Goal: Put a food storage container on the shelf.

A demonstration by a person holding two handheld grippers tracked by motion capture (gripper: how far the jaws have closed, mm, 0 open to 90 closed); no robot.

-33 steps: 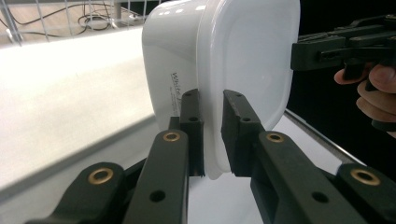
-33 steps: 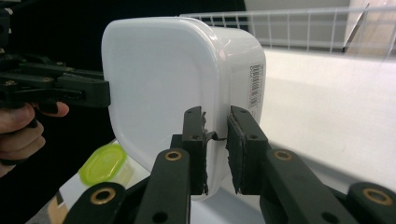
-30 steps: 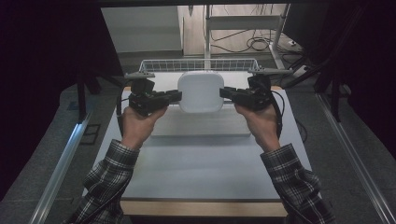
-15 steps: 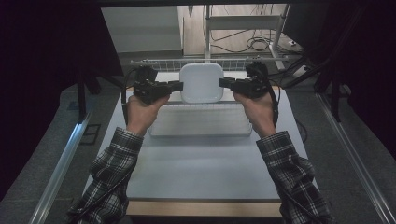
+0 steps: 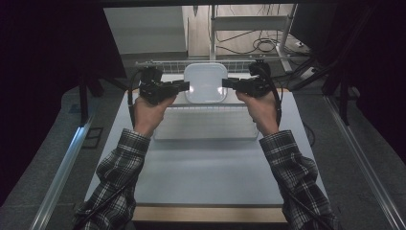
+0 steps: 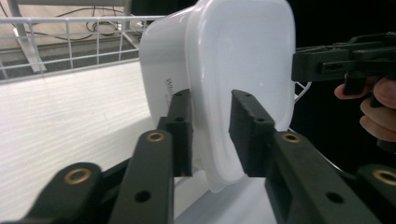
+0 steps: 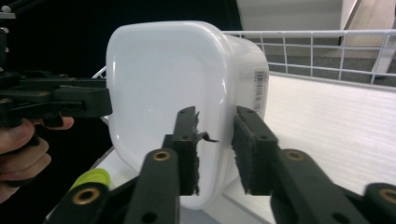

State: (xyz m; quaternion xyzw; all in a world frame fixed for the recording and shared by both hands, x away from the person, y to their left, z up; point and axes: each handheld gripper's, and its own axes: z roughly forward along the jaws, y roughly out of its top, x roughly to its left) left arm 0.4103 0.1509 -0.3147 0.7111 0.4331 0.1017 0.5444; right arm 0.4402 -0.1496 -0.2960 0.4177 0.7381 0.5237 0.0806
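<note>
Left gripper [image 5: 186, 86] clamped on left rim of white plastic tub [image 5: 206, 82], jaws narrow with rim between them; same pinch seen close in left gripper view [image 6: 210, 133], tub wall [image 6: 243, 60] filling upper middle. Right gripper [image 5: 226, 84] clamped on tub's right rim, jaws narrow around the edge; in right gripper view [image 7: 215, 149] a torn bit of pad sticking out against tub [image 7: 163, 93], barcode label on tub's side wall. Tub held between both grippers, opening facing up toward high view, lifted off the surface, over far part of table [image 5: 201, 167]. Just nearer than tub, low clear tray [image 5: 206, 125] lying flat on table, its far edge under tub. Beyond tub, white wire basket rail [image 5: 163, 64] running across table's far edge, close behind tub. Left hand [image 5: 151, 108] and right hand [image 5: 261, 108] nearer than tub, plaid sleeves trailing to near edge. Wide bare tabletop nearer than tray; narrow strips either side of tub; dark surround past table edges.
</note>
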